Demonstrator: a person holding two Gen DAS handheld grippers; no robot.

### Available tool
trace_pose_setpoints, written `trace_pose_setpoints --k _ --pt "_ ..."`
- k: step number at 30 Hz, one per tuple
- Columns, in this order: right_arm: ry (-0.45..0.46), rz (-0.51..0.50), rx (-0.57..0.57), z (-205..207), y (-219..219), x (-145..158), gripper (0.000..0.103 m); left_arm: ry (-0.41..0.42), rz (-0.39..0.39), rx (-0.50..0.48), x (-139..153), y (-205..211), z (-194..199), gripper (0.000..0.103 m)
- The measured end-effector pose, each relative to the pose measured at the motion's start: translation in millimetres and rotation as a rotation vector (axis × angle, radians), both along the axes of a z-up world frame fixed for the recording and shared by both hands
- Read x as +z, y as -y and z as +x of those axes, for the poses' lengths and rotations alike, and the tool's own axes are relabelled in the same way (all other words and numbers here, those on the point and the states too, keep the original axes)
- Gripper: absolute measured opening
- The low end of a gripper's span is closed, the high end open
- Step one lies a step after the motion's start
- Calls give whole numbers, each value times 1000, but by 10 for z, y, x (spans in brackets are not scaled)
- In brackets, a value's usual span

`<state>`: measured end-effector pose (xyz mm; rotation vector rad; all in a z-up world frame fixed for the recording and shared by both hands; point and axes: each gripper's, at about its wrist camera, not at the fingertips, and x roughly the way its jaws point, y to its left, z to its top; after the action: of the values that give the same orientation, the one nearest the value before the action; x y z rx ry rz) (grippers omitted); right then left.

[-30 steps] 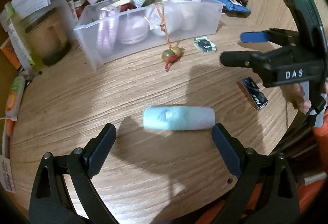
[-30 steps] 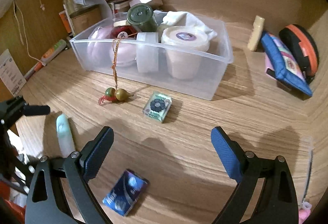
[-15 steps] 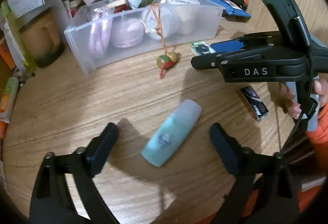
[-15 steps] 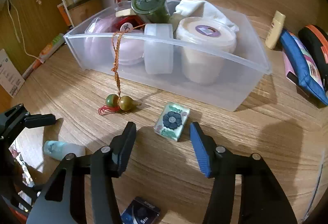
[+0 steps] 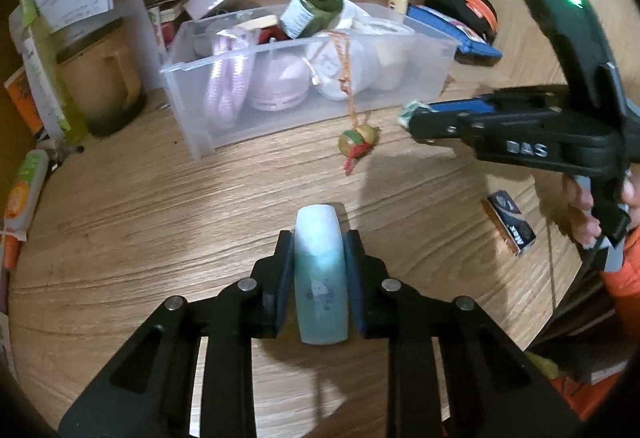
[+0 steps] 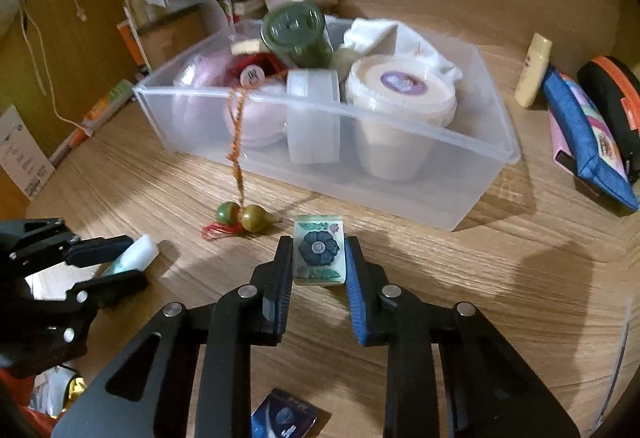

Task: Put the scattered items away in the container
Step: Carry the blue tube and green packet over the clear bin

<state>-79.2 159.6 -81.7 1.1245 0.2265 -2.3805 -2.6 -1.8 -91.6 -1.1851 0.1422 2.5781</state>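
My left gripper (image 5: 319,250) is shut on a pale teal bottle (image 5: 320,278) lying lengthwise between its pads, low over the wooden table. My right gripper (image 6: 319,254) is shut on a small clear tile with a dark flower (image 6: 319,250). The clear plastic container (image 6: 472,141) stands behind, full of jars, tubs and cloth. A gourd charm (image 6: 248,217) on an orange cord hangs over its front wall onto the table. A small blue box (image 5: 510,222) lies on the table at right; it also shows in the right wrist view (image 6: 286,416).
A blue pouch (image 6: 588,141), a black-orange case (image 6: 612,85) and a small cream bottle (image 6: 534,75) lie right of the container. A jar, papers and boxes (image 5: 80,69) crowd the left back corner. An orange-green tube (image 5: 24,193) lies at the left edge.
My left gripper turned, lined up with the teal bottle and shut on it. My right gripper advanced to the flower tile and shut on it.
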Motion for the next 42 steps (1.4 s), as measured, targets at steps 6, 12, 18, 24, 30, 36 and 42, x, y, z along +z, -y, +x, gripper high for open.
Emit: trace_pose_setpoints --k 6,12,18,24,30,36,42 --pt "-53 -38 -1 146 -33 224 22 -49 30 36 208 100 -16 25" --pt "-105 -78 -18 224 -121 450 22 -103 85 57 480 190 -93 25" --pt "-141 -98 -40 214 -214 619 22 -173 116 78 766 264 -243 25" --pt "-167 -102 -68 97 -286 701 22 -202 144 95 941 314 -440 25" --pt "-159 -101 -105 -79 -394 654 22 -203 142 110 993 409 -696 25" --pt "-141 -102 -142 -322 -466 576 22 -157 187 112 949 517 -1028 25" --pt "-118 -99 -148 -501 -446 502 22 -96 228 132 777 580 -1312 25"
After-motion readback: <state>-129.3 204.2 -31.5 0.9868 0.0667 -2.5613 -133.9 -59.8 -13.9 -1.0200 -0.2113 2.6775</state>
